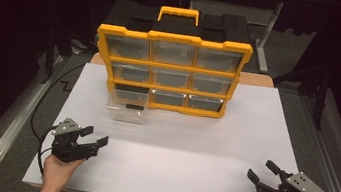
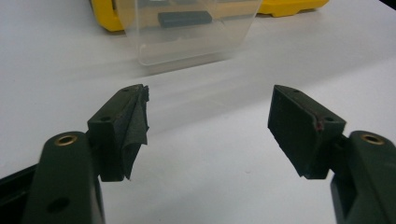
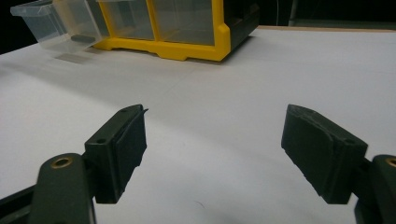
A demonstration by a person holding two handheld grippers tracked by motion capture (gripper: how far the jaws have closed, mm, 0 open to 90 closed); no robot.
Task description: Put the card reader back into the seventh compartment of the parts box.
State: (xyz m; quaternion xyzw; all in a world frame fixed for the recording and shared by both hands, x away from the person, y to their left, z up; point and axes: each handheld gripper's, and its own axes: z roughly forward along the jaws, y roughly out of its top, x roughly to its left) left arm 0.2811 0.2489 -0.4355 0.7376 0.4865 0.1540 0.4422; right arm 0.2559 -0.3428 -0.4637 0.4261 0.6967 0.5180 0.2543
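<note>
Room: dark all around you, metal rails running along both sides of the table (image 1: 231, 150), a grey table leg (image 1: 266, 39) standing behind it.
Surface: white tabletop, wide bare stretch between your two hands.
Organizer: yellow-and-black parts cabinet (image 1: 172, 58) stands upright at the far middle of the table, carry handle (image 1: 179, 14) on top, three rows of three clear drawers facing you.
Pulled drawer: bottom-left clear drawer (image 1: 128, 104) is slid out toward you, its front tipped down on the white surface; its back end seems to sit in the slot, hard to tell.
Inside it: small dark flat piece (image 1: 133, 106) lies in that drawer; your left gripper view catches it too, at (image 2: 184, 18), blurred through the plastic.
Left gripper: your left gripper (image 1: 94, 136) sits near the front left edge, jaws spread wide, nothing between them, aimed up and right toward the drawer.
Left pad: the pad (image 2: 135, 126) on one jaw looks frayed and peeling at its edge.
Right gripper: your right gripper (image 1: 263, 171) sits near the front right edge, jaws spread, gripping nothing, pointing up-left.
Right view: cabinet's yellow base (image 3: 187, 49) and the drawer (image 3: 58, 23) lie well ahead.
In the way: bare white table between each gripper and the drawer; cabinet's yellow frame hems the drawer on its right and rear.
Cables: black cable (image 1: 40, 108) loops off the left side of the table from your left hand (image 1: 58, 171).
</note>
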